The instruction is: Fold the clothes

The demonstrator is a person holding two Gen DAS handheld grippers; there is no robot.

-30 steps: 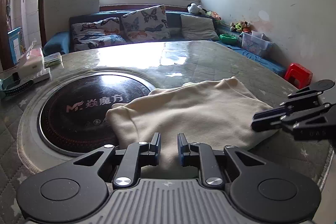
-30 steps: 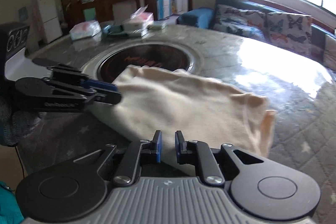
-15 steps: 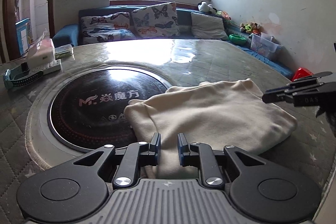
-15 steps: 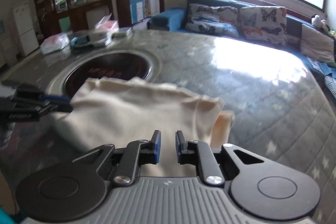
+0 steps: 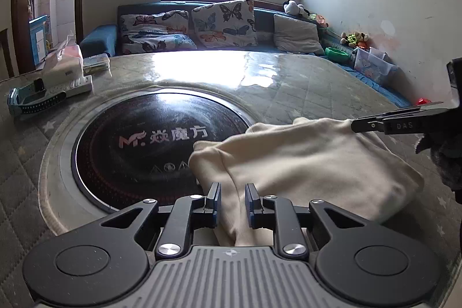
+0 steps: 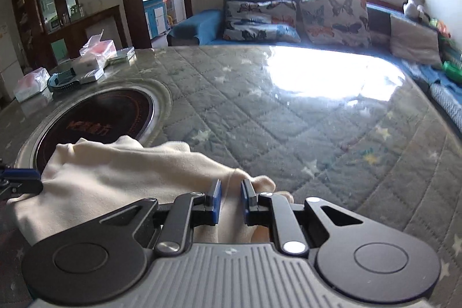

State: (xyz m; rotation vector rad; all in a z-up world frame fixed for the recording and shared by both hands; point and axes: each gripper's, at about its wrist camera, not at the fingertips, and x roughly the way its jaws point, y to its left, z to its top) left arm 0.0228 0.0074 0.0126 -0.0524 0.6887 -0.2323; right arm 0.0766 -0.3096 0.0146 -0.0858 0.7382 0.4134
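Note:
A cream garment (image 5: 303,163) lies folded on the quilted table (image 5: 303,82), its left end over the edge of a round black cooktop (image 5: 138,140). My left gripper (image 5: 232,199) is shut on the garment's near edge, and a fold of cloth runs up between its fingers. In the left wrist view my right gripper (image 5: 354,126) comes in from the right at the garment's far right corner. In the right wrist view the right gripper (image 6: 230,199) is shut on a bunched corner of the garment (image 6: 115,178). The left gripper (image 6: 34,178) shows at that view's left edge.
A tissue box (image 5: 62,62), a white box and a blue strap lie at the table's back left. A blue sofa (image 5: 202,25) with butterfly cushions runs behind the table under the window. A gloved hand (image 5: 444,158) holds the right gripper.
Both views have swung right across the table. The right gripper has moved farthest, and now sits at the garment's far right corner. The garment has shifted with it, bunching at the right jaws.

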